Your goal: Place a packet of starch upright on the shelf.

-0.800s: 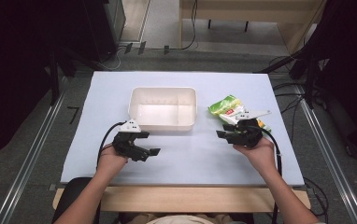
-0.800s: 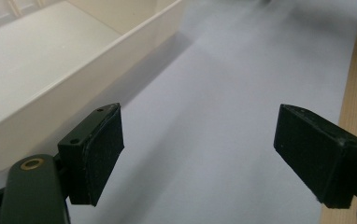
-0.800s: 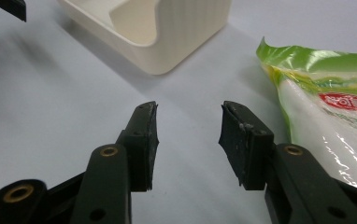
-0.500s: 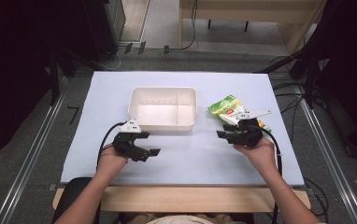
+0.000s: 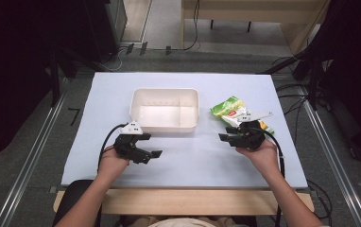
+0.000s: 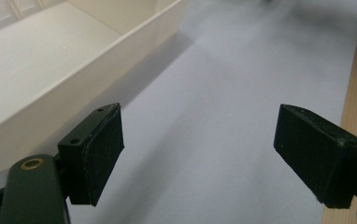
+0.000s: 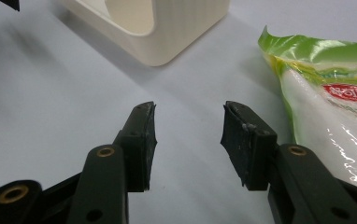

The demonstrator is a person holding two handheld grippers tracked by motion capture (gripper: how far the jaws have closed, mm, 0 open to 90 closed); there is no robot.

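White tub lies just ahead of the left tool, whose jaws gape wide over bare desk. Right tool, jaws parted and empty, has the green bag beside its right jaw.

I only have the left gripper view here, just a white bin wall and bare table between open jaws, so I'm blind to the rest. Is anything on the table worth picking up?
Observer: Yes, a green and white snack bag lies to the right of the white bin.
Operator: Is the other gripper near it?
Observer: The right gripper sits just beside the bag, jaws open, nothing between them.
Operator: Anything in the bin already?
Observer: From the high view, the bin looks empty.
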